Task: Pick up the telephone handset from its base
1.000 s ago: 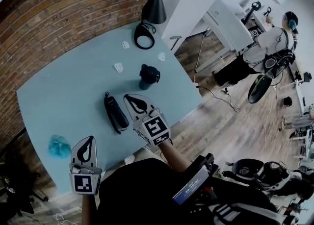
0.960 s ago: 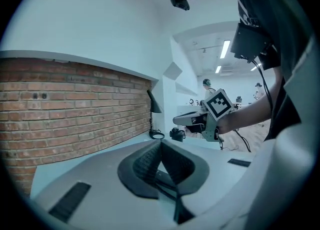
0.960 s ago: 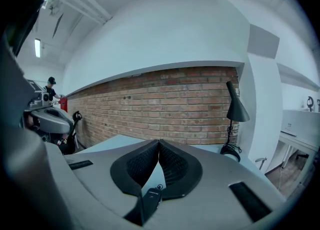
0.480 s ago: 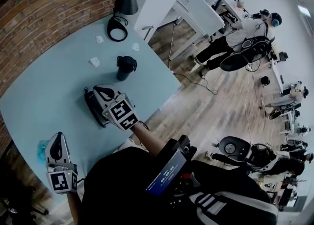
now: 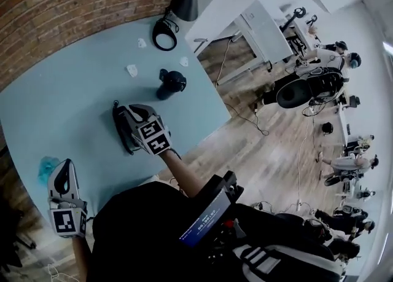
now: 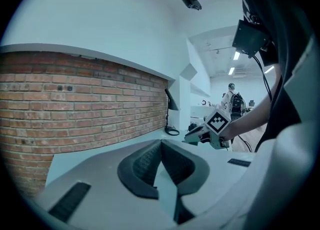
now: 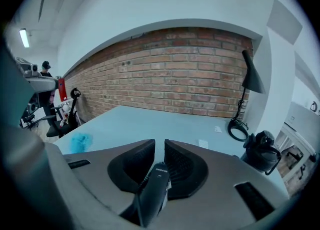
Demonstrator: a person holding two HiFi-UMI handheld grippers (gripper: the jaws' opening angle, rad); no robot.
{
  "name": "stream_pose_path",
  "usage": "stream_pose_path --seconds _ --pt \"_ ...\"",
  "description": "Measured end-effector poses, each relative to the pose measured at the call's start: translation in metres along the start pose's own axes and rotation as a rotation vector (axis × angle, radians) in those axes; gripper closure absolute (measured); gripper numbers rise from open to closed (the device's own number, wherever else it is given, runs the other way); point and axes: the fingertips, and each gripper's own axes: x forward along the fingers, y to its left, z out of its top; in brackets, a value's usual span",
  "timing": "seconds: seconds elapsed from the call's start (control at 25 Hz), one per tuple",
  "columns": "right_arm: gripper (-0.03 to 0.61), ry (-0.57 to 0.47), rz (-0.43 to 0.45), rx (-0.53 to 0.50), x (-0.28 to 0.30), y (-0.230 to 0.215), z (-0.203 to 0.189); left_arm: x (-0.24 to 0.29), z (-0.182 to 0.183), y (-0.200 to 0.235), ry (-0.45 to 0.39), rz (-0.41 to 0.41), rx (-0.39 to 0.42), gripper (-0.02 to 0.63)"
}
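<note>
The black telephone handset (image 5: 121,129) lies on its base on the light blue table (image 5: 73,90). My right gripper (image 5: 130,113) hangs right over it. In the right gripper view its jaws stand a little apart and are opening. The handset's end (image 7: 152,189) shows in the gap between them, and the pads (image 7: 134,161) do not press on it. My left gripper (image 5: 62,173) is off at the table's near left corner, shut with nothing in it; its pads (image 6: 145,166) meet at the tips. From there I see the right gripper (image 6: 197,134) across the table.
A black mug (image 5: 170,84) stands just beyond the handset, and a black lamp's round foot (image 5: 164,34) sits at the far edge. A blue crumpled thing (image 5: 43,167) lies next to the left gripper. Brick wall behind; the table's edge (image 5: 209,121) drops to wooden floor with people.
My right gripper has gone from beside the handset to over it and lower. The left gripper has drawn back toward the table's near left corner.
</note>
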Motion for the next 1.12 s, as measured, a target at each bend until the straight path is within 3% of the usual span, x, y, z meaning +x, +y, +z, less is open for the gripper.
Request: stream_pose_path --seconds 0.12,0.28,0.68,1.12 --pt "0.506 0.074 0.01 0.016 0.014 0.0 -0.027 -0.007 -0.008 0.007 0.029 0.031 -0.024 0.589" --pt "0.384 0.191 0.014 0.051 0.026 0.0 -0.068 -0.009 -0.013 0.014 0.021 0.049 -0.042 0.589" --pt "0.337 0.365 0.027 0.061 0.053 0.005 -0.133 0.0 -0.021 0.02 0.033 0.059 -0.059 0.589" --pt "0.314 0.439 0.05 0.063 0.071 0.019 -0.146 -0.004 -0.022 0.024 0.047 0.085 -0.068 0.589"
